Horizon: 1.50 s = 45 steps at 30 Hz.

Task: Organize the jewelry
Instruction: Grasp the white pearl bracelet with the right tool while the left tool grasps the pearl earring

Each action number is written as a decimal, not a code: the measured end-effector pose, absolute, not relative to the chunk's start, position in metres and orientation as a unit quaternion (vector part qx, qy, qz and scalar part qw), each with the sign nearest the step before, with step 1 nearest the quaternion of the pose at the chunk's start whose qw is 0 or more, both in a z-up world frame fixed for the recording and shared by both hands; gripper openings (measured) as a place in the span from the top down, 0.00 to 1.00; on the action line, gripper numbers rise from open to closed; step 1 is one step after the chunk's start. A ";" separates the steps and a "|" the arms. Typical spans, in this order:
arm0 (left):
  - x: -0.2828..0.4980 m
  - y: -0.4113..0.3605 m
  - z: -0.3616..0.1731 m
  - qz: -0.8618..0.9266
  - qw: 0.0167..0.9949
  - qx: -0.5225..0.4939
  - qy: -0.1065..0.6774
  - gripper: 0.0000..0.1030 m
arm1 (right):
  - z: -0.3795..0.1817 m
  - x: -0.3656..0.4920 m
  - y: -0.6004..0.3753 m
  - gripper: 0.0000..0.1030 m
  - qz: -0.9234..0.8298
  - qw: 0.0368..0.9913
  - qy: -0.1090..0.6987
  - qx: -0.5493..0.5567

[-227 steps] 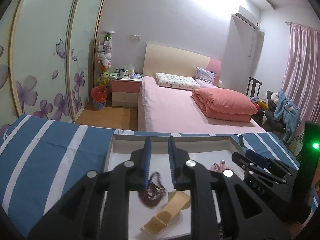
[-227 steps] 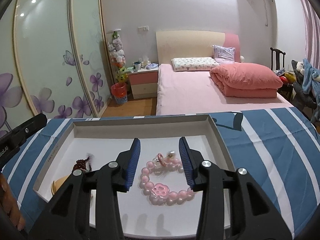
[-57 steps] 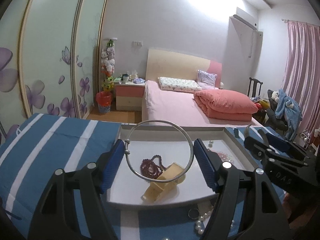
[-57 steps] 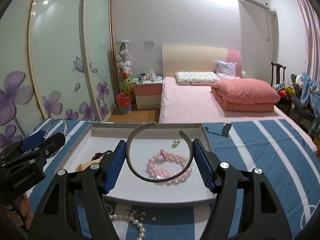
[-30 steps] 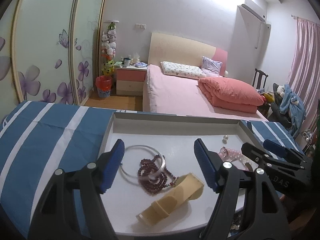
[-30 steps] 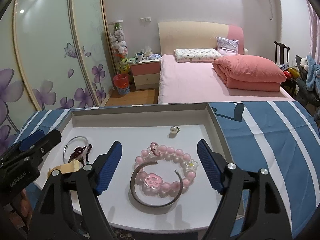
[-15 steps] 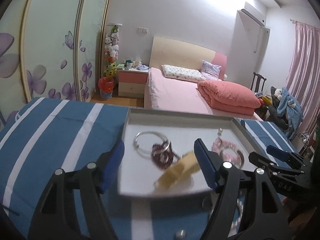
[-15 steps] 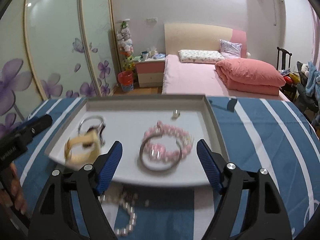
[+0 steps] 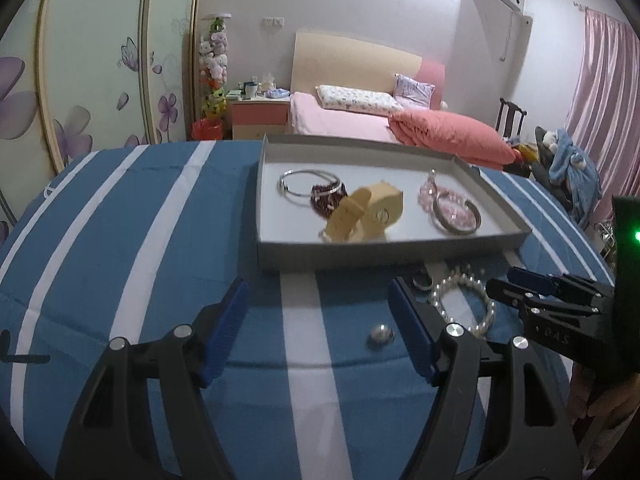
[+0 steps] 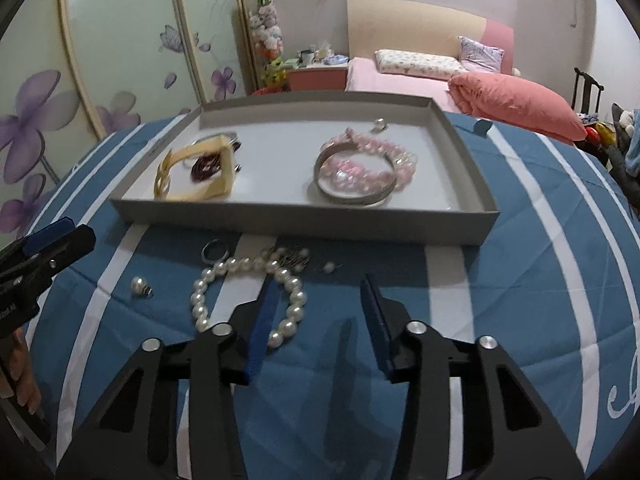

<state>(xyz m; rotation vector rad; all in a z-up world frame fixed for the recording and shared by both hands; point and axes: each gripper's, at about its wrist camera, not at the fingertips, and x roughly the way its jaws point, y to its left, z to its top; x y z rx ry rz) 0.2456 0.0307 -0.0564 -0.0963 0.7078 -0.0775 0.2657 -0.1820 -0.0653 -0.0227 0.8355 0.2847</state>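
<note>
A grey tray (image 10: 304,222) on the blue striped cloth holds a cream strap (image 10: 192,176), a dark red bead bracelet (image 10: 206,168), a pink bead bracelet (image 10: 372,152) and a grey cuff bangle (image 10: 352,198). In front of the tray lie a pearl bracelet (image 10: 248,268), a ring (image 10: 214,250) and a pearl stud (image 10: 138,285). My right gripper (image 10: 319,282) hovers just right of the pearl bracelet, its jaws closing with only cloth between them. My left gripper (image 9: 318,292) is open over the cloth, left of the pearl stud (image 9: 380,333) and the pearl bracelet (image 9: 460,284).
A small pearl earring (image 10: 329,267) and a dark comb-like piece (image 10: 296,258) lie by the tray's front wall. Behind the table are a pink bed (image 9: 360,128), a nightstand (image 9: 260,114) and flowered wardrobe doors (image 9: 100,80). A hand (image 10: 20,380) holds the left gripper.
Both grippers have drawn back from over the tray to the cloth in front of it. The loose pearl pieces have come into view. The right jaws have narrowed.
</note>
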 end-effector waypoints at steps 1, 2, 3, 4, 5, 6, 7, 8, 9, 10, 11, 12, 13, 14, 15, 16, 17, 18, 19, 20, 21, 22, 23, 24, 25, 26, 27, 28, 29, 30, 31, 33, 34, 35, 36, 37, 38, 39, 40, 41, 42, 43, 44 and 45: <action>0.245 0.031 -0.057 -0.038 0.936 -0.045 0.348 0.32 | -0.067 0.266 -0.179 0.61 0.140 0.902 0.407 -0.016; 0.244 0.030 -0.057 -0.038 0.935 -0.044 0.349 0.32 | -0.067 0.265 -0.177 0.62 0.141 0.901 0.409 -0.019; 0.243 0.031 -0.058 -0.038 0.935 -0.043 0.350 0.32 | -0.069 0.264 -0.175 0.64 0.142 0.900 0.411 -0.021; 0.242 0.031 -0.058 -0.039 0.935 -0.042 0.351 0.32 | -0.070 0.265 -0.173 0.65 0.142 0.899 0.413 -0.023; 0.240 0.030 -0.059 -0.040 0.934 -0.040 0.352 0.32 | -0.072 0.265 -0.172 0.66 0.141 0.897 0.418 -0.024; 0.240 0.029 -0.058 -0.041 0.934 -0.039 0.353 0.32 | -0.073 0.266 -0.172 0.68 0.141 0.895 0.422 -0.025; 0.239 0.029 -0.059 -0.042 0.934 -0.037 0.354 0.32 | -0.074 0.267 -0.171 0.68 0.141 0.894 0.424 -0.024; 0.239 0.027 -0.059 -0.042 0.933 -0.036 0.355 0.32 | -0.074 0.267 -0.171 0.69 0.139 0.894 0.425 -0.025; 0.239 0.027 -0.060 -0.043 0.933 -0.035 0.356 0.32 | -0.074 0.267 -0.170 0.69 0.138 0.894 0.426 -0.027; 0.239 0.027 -0.060 -0.043 0.932 -0.035 0.357 0.32 | -0.074 0.267 -0.169 0.70 0.137 0.894 0.426 -0.032; 0.239 0.026 -0.061 -0.043 0.932 -0.036 0.359 0.32 | -0.074 0.267 -0.168 0.71 0.135 0.894 0.425 -0.035; 0.239 0.025 -0.061 -0.043 0.931 -0.036 0.360 0.32 | -0.074 0.267 -0.168 0.74 0.135 0.894 0.425 -0.036; 0.240 0.025 -0.062 -0.044 0.931 -0.036 0.361 0.32 | -0.074 0.267 -0.168 0.75 0.136 0.894 0.425 -0.036; 0.240 0.024 -0.062 -0.044 0.930 -0.036 0.362 0.32 | -0.074 0.267 -0.168 0.78 0.136 0.894 0.425 -0.036; 0.240 0.023 -0.062 -0.045 0.930 -0.035 0.363 0.32 | -0.074 0.267 -0.167 0.81 0.138 0.894 0.425 -0.037; 0.240 0.022 -0.063 -0.045 0.930 -0.034 0.363 0.32 | -0.074 0.268 -0.167 0.82 0.138 0.894 0.425 -0.037; 0.241 0.021 -0.063 -0.046 0.930 -0.034 0.364 0.32 | -0.074 0.267 -0.167 0.85 0.138 0.894 0.425 -0.037; 0.241 0.020 -0.063 -0.046 0.929 -0.033 0.365 0.32 | -0.074 0.267 -0.167 0.90 0.139 0.894 0.424 -0.038; 0.241 0.020 -0.064 -0.047 0.929 -0.033 0.365 0.32 | -0.074 0.267 -0.166 0.90 0.139 0.894 0.424 -0.040; 0.242 0.019 -0.064 -0.048 0.929 -0.032 0.367 0.32 | -0.074 0.267 -0.166 0.90 0.139 0.894 0.424 -0.041; 0.242 0.018 -0.064 -0.049 0.928 -0.031 0.367 0.32 | -0.074 0.266 -0.166 0.90 0.142 0.893 0.424 -0.040; 0.241 0.018 -0.065 -0.051 0.928 -0.030 0.368 0.32 | -0.073 0.264 -0.166 0.90 0.148 0.892 0.424 -0.040; 0.241 0.017 -0.065 -0.053 0.927 -0.029 0.370 0.32 | -0.073 0.261 -0.167 0.90 0.160 0.891 0.424 -0.036; 0.241 0.016 -0.065 -0.057 0.926 -0.028 0.371 0.32 | -0.073 0.257 -0.168 0.90 0.170 0.890 0.422 -0.034; 0.240 0.015 -0.066 -0.062 0.925 -0.026 0.373 0.32 | -0.072 0.254 -0.169 0.90 0.176 0.889 0.420 -0.033; 0.239 0.014 -0.066 -0.066 0.924 -0.024 0.375 0.32 | -0.070 0.249 -0.171 0.90 0.182 0.891 0.415 -0.034; 0.239 0.012 -0.067 -0.069 0.924 -0.021 0.376 0.32 | -0.068 0.244 -0.175 0.90 0.186 0.892 0.410 -0.033; 0.239 0.010 -0.067 -0.074 0.923 -0.019 0.378 0.32 | -0.067 0.241 -0.177 0.90 0.187 0.894 0.407 -0.032; 0.238 0.006 -0.068 -0.080 0.922 -0.015 0.379 0.32 | -0.066 0.237 -0.183 0.90 0.186 0.896 0.403 -0.028; 0.238 0.004 -0.069 -0.084 0.921 -0.013 0.381 0.32 | -0.065 0.234 -0.189 0.90 0.181 0.898 0.401 -0.026; 0.238 0.001 -0.070 -0.089 0.919 -0.009 0.383 0.32 | -0.065 0.232 -0.196 0.90 0.171 0.900 0.399 -0.023; 0.239 -0.007 -0.073 -0.098 0.916 0.000 0.390 0.32 | -0.065 0.232 -0.209 0.90 0.154 0.904 0.399 -0.012; 0.240 -0.010 -0.074 -0.101 0.914 0.003 0.394 0.33 | -0.065 0.233 -0.218 0.90 0.141 0.905 0.402 -0.002; 0.243 -0.015 -0.077 -0.105 0.910 0.007 0.400 0.37 | -0.066 0.235 -0.224 0.90 0.132 0.905 0.404 0.004; 0.244 -0.017 -0.079 -0.106 0.908 0.009 0.405 0.41 | -0.067 0.237 -0.230 0.90 0.123 0.905 0.407 0.011; 0.247 -0.021 -0.082 -0.107 0.906 0.010 0.411 0.42 | -0.069 0.238 -0.236 0.90 0.114 0.904 0.411 0.018; 0.249 -0.024 -0.085 -0.106 0.903 0.011 0.416 0.43 | -0.070 0.239 -0.238 0.90 0.111 0.904 0.413 0.021; 0.251 -0.026 -0.087 -0.106 0.900 0.012 0.423 0.46 | -0.070 0.240 -0.240 0.90 0.109 0.903 0.415 0.023; 0.253 -0.028 -0.089 -0.106 0.898 0.011 0.428 0.47 | -0.071 0.240 -0.241 0.90 0.109 0.902 0.416 0.025; 0.255 -0.029 -0.090 -0.103 0.897 0.009 0.431 0.48 | -0.071 0.240 -0.241 0.90 0.109 0.902 0.416 0.025; 0.257 -0.030 -0.091 -0.099 0.897 0.009 0.431 0.49 | -0.071 0.240 -0.240 0.90 0.111 0.903 0.415 0.023; 0.258 -0.031 -0.091 -0.095 0.897 0.010 0.432 0.49 | -0.071 0.240 -0.239 0.90 0.112 0.903 0.415 0.022; 0.260 -0.031 -0.091 -0.092 0.897 0.010 0.433 0.51 | -0.071 0.239 -0.239 0.90 0.114 0.903 0.414 0.022; 0.261 -0.031 -0.091 -0.090 0.897 0.009 0.434 0.52 | -0.071 0.239 -0.238 0.90 0.115 0.903 0.414 0.022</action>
